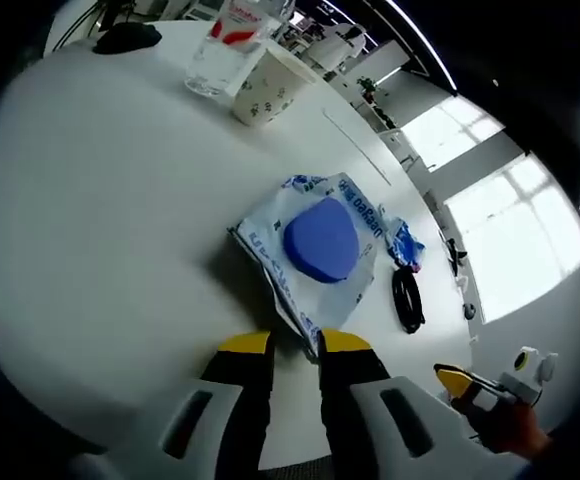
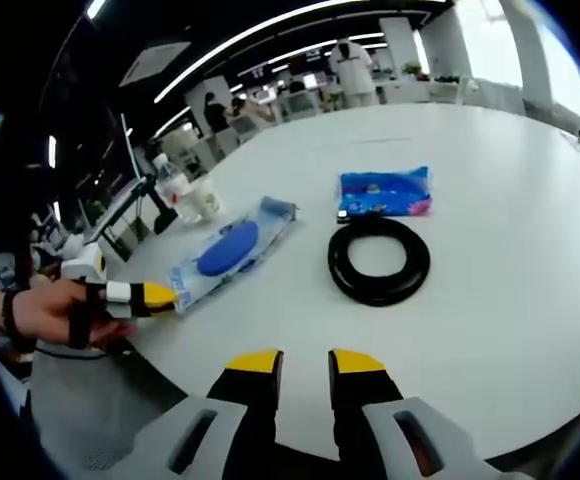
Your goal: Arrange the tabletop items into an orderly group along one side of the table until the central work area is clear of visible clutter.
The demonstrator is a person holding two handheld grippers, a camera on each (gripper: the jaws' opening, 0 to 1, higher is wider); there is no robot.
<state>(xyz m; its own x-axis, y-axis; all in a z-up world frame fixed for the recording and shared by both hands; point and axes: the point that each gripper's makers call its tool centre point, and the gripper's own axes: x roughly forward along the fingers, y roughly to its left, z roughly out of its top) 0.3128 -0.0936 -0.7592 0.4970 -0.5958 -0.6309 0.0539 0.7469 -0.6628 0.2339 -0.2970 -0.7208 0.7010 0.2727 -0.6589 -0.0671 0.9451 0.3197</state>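
**Left tongs at the edge of the plastic pouch, right tongs waiting**

In the left gripper view, the left tongs (image 1: pixel 295 345) reach to the near corner of a clear printed plastic pouch (image 1: pixel 315 250) that lies flat near the middle of the white worktop (image 1: pixel 100 220). A blue rounded pad (image 1: pixel 322 240) sits in the pouch. The yellow tips stand either side of the pouch's corner with a narrow gap between them; whether they already pinch the film cannot be told. The pouch looks light, thin and floppy, likely slippery, so a grip on its flat edge should drag it easily, though the pad may slide inside. Just beyond it lie a small blue packet (image 1: pixel 405 245) and a black cable coil (image 1: pixel 407 298). At the far side stand a paper cup (image 1: pixel 267 88) and a clear bottle (image 1: pixel 220 50) touching or nearly so, with a dark object (image 1: pixel 127 37) farther along.

In the right gripper view, the right tongs (image 2: pixel 295 362) hover low over bare worktop, tips slightly apart and holding nothing. The coil (image 2: pixel 379 259) lies just ahead, soft and light enough to lift by one side of its loop; the blue packet (image 2: pixel 385 192) sits just beyond it. A person's hand (image 2: pixel 50 312) holds the left tongs level from the left, tip against the pouch's (image 2: pixel 232 250) end.
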